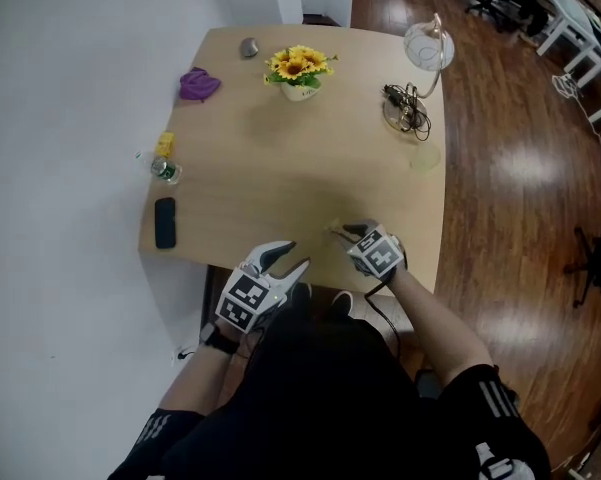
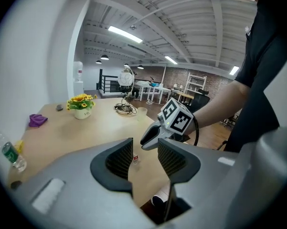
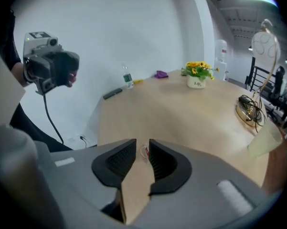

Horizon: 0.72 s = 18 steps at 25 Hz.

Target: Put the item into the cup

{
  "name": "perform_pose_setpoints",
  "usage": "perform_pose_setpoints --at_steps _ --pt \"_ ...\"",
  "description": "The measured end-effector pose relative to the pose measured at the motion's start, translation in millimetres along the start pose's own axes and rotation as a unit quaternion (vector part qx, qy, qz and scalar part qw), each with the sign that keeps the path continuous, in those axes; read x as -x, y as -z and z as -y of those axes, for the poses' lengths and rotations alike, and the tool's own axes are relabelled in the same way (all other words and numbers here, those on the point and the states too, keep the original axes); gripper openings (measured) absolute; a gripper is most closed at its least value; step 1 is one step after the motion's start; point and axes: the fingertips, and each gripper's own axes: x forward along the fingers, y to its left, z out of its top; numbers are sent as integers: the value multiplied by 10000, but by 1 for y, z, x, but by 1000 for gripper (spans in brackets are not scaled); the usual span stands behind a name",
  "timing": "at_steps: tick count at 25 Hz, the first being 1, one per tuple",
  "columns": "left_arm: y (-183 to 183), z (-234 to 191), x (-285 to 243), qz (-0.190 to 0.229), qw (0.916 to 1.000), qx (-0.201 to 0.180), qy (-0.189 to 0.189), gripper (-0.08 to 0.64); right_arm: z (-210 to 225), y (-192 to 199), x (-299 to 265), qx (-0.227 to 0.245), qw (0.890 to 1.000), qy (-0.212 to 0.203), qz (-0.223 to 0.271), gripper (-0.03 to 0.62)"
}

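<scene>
Barely begun, judging by the layout. Small white-and-red item [image 3: 144, 151] lying flat on the wooden table [image 1: 280, 158], close to the near edge, not yet lifted. Right gripper [image 1: 350, 232] low over it, jaws parted by a narrow gap, item framed at their tips; possibly touching one, hard to tell at this size. Left gripper [image 1: 286, 258] hanging off the near edge, jaws moderately apart, gripping nothing. Clear plastic cup [image 1: 425, 156] upright and seemingly empty at the table's right edge, well apart from the item. Left to do: closing on the item, lifting, carrying, dropping in. Bare tabletop between item and cup. Lamp base with tangled cable [image 1: 408, 110] just beyond the cup; right edge very near, so little margin against a knock.
</scene>
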Motion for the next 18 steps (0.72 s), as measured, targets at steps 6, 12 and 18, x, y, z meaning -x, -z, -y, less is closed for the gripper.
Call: perform_pose_setpoints --at_steps 6,12,18 --pt "14 -11 9 -79 9999 132 -10 156 5 8 -41 295 9984 188 -437 107" --pt "20 -21 12 -116 9997 206 -2 156 15 21 -63 465 9932 480 -953 107" --pt "20 -29 11 -135 9997 207 26 156 15 30 -67 352 9925 531 -1045 12"
